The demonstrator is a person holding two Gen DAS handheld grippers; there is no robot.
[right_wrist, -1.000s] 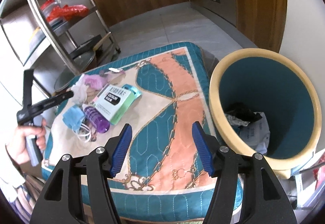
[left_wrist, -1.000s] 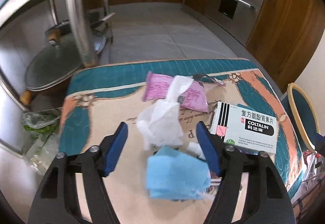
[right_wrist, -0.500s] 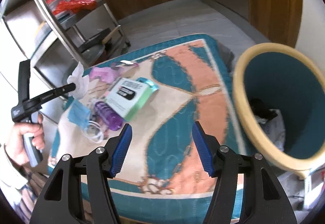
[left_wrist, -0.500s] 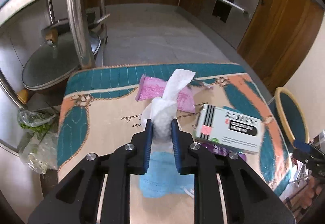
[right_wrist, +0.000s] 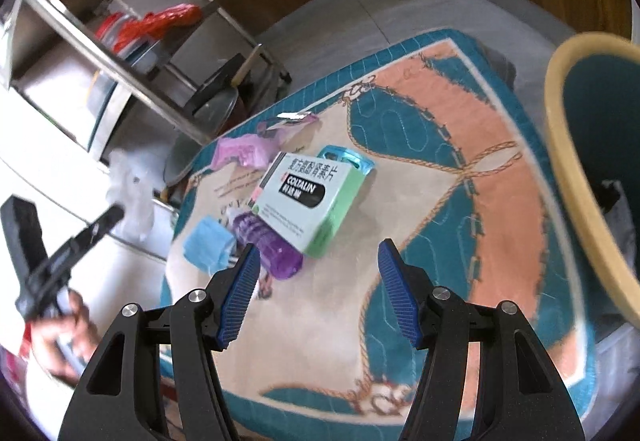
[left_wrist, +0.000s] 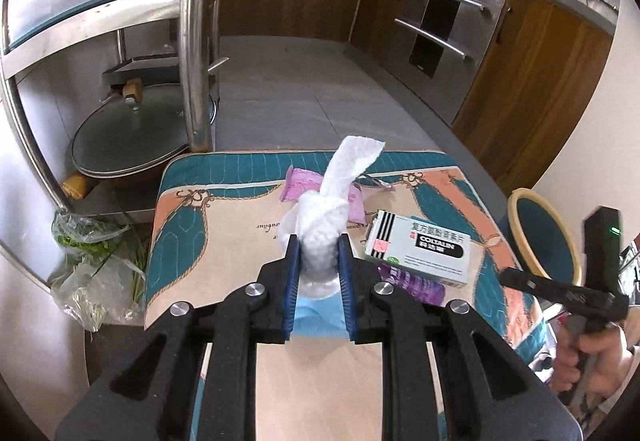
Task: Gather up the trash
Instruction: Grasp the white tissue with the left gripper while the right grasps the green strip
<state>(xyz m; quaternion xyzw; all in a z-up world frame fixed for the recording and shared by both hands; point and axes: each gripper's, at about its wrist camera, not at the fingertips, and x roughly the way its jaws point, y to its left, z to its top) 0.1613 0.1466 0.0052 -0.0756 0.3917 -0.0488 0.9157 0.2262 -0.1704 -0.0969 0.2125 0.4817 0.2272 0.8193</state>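
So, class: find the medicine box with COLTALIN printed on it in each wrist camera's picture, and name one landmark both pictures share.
Left wrist view: the medicine box lies right of centre on the patterned cloth, right of the left gripper and its white tissue.
Right wrist view: the medicine box lies just left of centre, partly on a purple bottle.
Shared landmark: the teal bin, at the right in both.
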